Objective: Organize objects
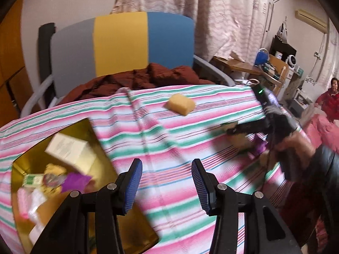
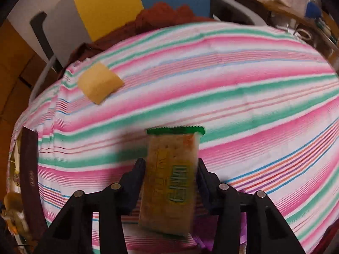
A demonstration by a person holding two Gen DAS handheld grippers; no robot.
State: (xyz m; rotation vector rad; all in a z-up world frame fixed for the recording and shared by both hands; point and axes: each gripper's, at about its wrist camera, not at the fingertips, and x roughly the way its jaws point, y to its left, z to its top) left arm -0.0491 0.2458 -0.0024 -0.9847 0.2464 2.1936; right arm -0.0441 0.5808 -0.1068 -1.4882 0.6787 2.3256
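My left gripper is open and holds nothing; it hovers over the striped cloth beside a gold tin. The tin holds a white box, a purple wrapper, a green packet and pink items. A yellow sponge lies farther back on the cloth. My right gripper is shut on a cracker packet with a green top edge, lifted above the cloth. The sponge sits to its far left. In the left wrist view a hand holds the right gripper at the right, blurred.
A chair with a grey, yellow and blue back stands behind the table, with a brown-red garment on it. A purple wrapper lies under the right gripper. The tin's dark wall shows at left. A person in red is far right.
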